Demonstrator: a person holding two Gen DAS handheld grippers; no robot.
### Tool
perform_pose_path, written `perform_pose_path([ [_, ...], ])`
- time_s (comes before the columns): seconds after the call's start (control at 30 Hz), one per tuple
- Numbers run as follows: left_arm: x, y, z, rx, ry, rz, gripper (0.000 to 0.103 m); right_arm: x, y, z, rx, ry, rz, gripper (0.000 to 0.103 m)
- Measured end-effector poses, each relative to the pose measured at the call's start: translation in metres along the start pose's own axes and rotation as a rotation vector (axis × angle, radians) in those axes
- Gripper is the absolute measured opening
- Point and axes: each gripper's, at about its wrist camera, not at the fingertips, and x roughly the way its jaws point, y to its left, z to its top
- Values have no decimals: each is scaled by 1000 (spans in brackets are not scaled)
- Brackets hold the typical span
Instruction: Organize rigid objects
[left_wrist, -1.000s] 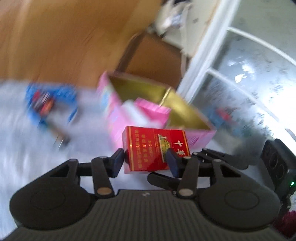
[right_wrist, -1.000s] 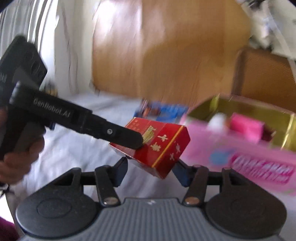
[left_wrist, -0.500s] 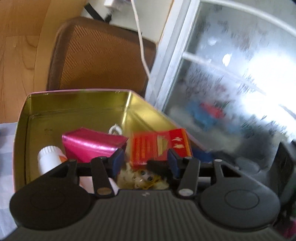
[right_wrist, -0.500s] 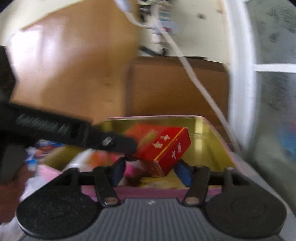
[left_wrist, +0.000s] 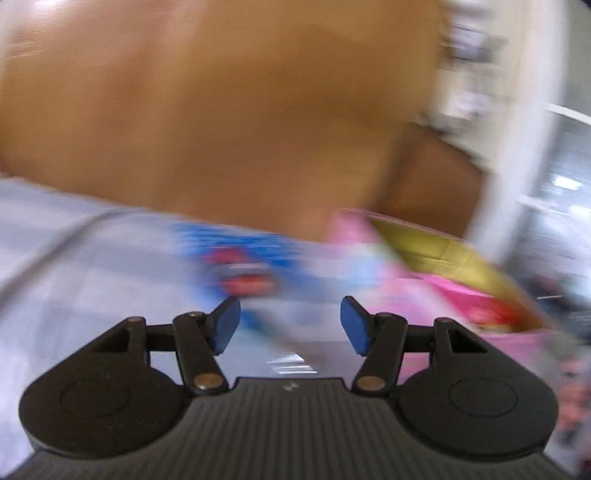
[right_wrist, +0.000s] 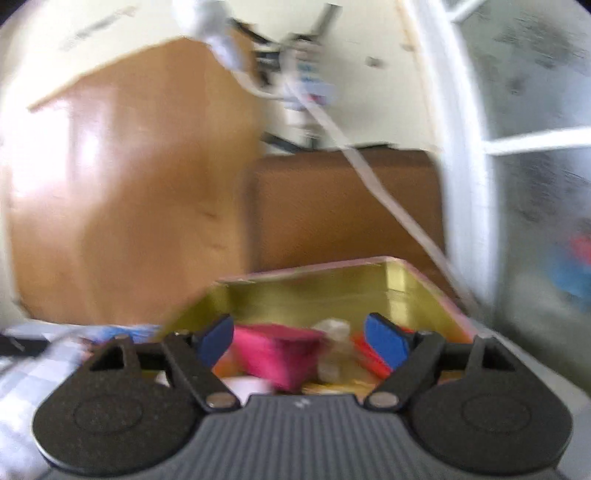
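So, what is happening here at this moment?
A person is sorting small things into a pink tin with a gold inside. The right tool hangs open over the tin, gripping nothing; a pink box and a red pack lie inside. The left tool is empty, its jaws opening, facing a blurred blue packet on the pale cloth.
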Motion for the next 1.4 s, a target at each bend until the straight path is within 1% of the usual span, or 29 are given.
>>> perform_pose_path([
  [0.03,-3,16,-1,-25,-21,51,62,2,15,6,-10,2,61,81],
  [0.1,-6,39,-5,-69,-61,113,62,10,48,15,-31,23,188,79],
  [0.13,-5,46,-8,-87,-72,145,62,20,69,21,-35,48,270,77],
  [0.17,-3,53,-14,-99,-76,167,62,30,83,25,-31,77,326,74],
  [0.2,0,58,-18,-120,-59,177,60,48,103,30,-25,130,372,68],
  [0.23,2,63,-16,-156,-39,155,60,66,118,33,-25,179,384,63],
  [0.27,-1,66,-16,-171,-66,141,61,88,134,36,-30,234,375,60],
  [0.3,-3,69,-17,-172,-79,136,61,111,148,39,-47,282,347,55],
  [0.33,-3,67,-18,-174,-82,123,62,138,164,40,-92,338,300,50],
  [0.37,-4,69,-18,-174,-82,111,62,162,178,41,-149,388,254,47],
  [0.4,-3,68,-16,-174,-81,106,62,191,192,40,-221,455,206,46],
  [0.47,-1,70,-14,-181,-74,97,62,234,209,34,-304,601,148,45],
  [0.53,2,71,-13,-196,-54,94,62,264,222,22,-367,739,106,45],
  [0.57,4,73,-12,-208,-41,93,62,270,226,12,-404,775,67,45],
  [0.6,5,75,-13,-221,-30,92,62,271,230,6,-420,767,46,42],
  [0.63,5,78,-14,-236,-24,89,62,272,232,5,-429,760,44,22],
  [0.67,4,80,-14,-252,-21,86,62,270,232,4,-408,760,60,8],
  [0.7,1,80,-14,-262,-22,83,62,270,232,4,-362,766,76,7],
  [0.73,0,81,-14,-268,-28,84,62,268,232,5,-327,744,100,6],
  [0.8,-4,82,-13,-268,-60,94,62,252,233,9,-290,661,148,6],
  [0.9,-17,80,-11,-261,-138,118,67,220,235,30,-207,519,219,8],
  [0.97,-27,79,-11,-261,-185,119,71,191,240,41,-215,454,269,8],
  [1.0,-30,79,-12,-262,-189,104,71,175,242,42,-223,439,296,8],
  [1.1,-35,71,-15,-257,-139,47,70,126,236,34,-233,427,346,8],
  [1.27,-45,37,-32,-139,-3,47,66,50,205,6,-216,404,356,9],
  [1.33,-48,30,-42,-128,53,50,66,32,191,-8,-183,407,349,9],
  [1.4,-52,27,-52,-126,109,53,66,25,183,-21,-132,444,356,8],
])
